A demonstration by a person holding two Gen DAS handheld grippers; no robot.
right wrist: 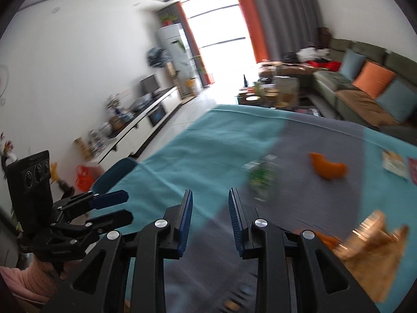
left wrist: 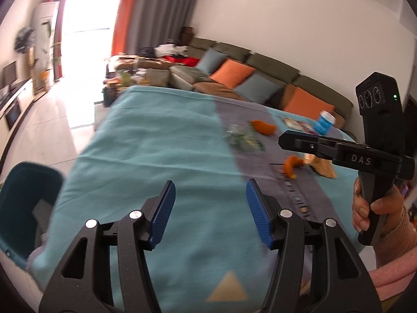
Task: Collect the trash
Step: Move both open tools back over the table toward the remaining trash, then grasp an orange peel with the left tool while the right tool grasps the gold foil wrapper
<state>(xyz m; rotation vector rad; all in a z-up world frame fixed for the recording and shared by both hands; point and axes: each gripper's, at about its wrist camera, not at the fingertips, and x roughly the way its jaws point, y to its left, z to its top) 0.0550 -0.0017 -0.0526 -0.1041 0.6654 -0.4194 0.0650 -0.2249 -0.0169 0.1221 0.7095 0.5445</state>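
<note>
Teal and grey cloth [left wrist: 156, 143] strewn with orange peels [left wrist: 263, 127], left gripper [left wrist: 209, 208] spread wide and empty, right gripper [right wrist: 210, 220] narrowly parted, nothing held

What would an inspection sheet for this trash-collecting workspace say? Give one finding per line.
Surface: table under a teal and grey cloth.
Job's things: two orange peel pieces, crumpled clear wrapper, tan paper scrap, blue cup; dark teal bin at the table's left edge.
Clutter: printed leaflets.
Grippers: left gripper open, empty; right gripper open, empty.
Cables: nothing seen.
Surroundings: sofa with orange and blue cushions, bright curtained window.
</note>
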